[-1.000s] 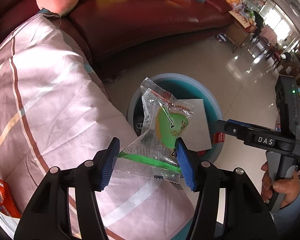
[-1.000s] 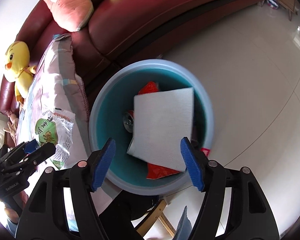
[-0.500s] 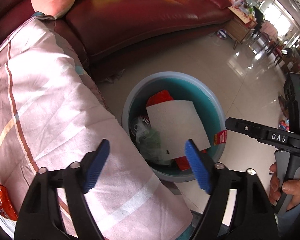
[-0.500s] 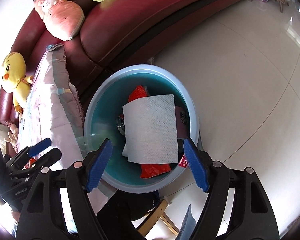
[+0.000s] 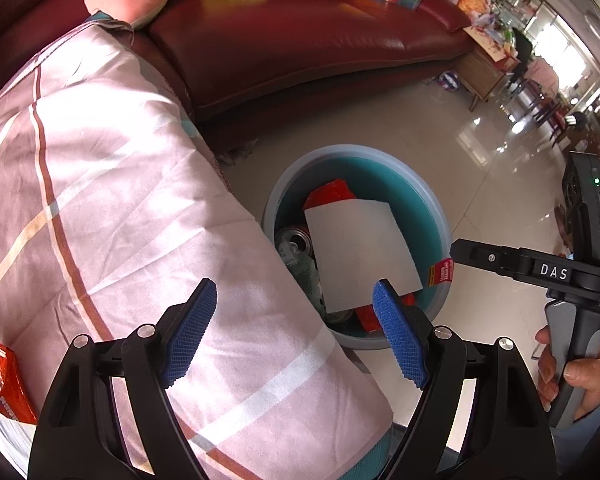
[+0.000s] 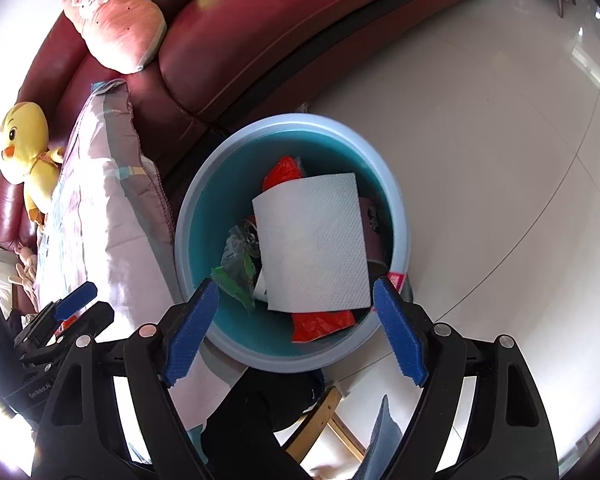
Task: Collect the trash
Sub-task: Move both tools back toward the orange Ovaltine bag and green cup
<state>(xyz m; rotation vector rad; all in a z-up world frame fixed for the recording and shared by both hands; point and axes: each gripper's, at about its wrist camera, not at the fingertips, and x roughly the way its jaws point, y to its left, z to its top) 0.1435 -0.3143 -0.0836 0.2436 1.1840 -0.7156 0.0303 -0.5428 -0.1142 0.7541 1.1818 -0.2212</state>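
Note:
A round blue bin (image 5: 432, 216) stands on the floor beside the sofa. It holds a white paper sheet (image 5: 360, 248), a drink can (image 5: 296, 240), red wrappers (image 5: 330, 194) and a clear-and-green snack wrapper (image 6: 236, 276). My left gripper (image 5: 294, 292) is open over the quilt's edge and the bin's near rim, with nothing between its fingers. My right gripper (image 6: 296, 288) hangs above the bin (image 6: 400, 208) and the paper sheet (image 6: 316, 240). Its jaws are opening and they hold nothing. An orange snack packet (image 5: 0, 376) lies on the quilt at the far left.
A pink striped quilt (image 5: 120, 200) drapes left of the bin. The dark red sofa (image 5: 300, 40) behind carries plush toys, among them a yellow duck (image 6: 24, 148). Glossy tile floor (image 6: 500, 120) spreads to the right. A wooden frame (image 6: 332, 420) shows below the bin.
My left gripper opened and let go of the green snack wrapper, which now lies in the bin. The right gripper's jaws have widened.

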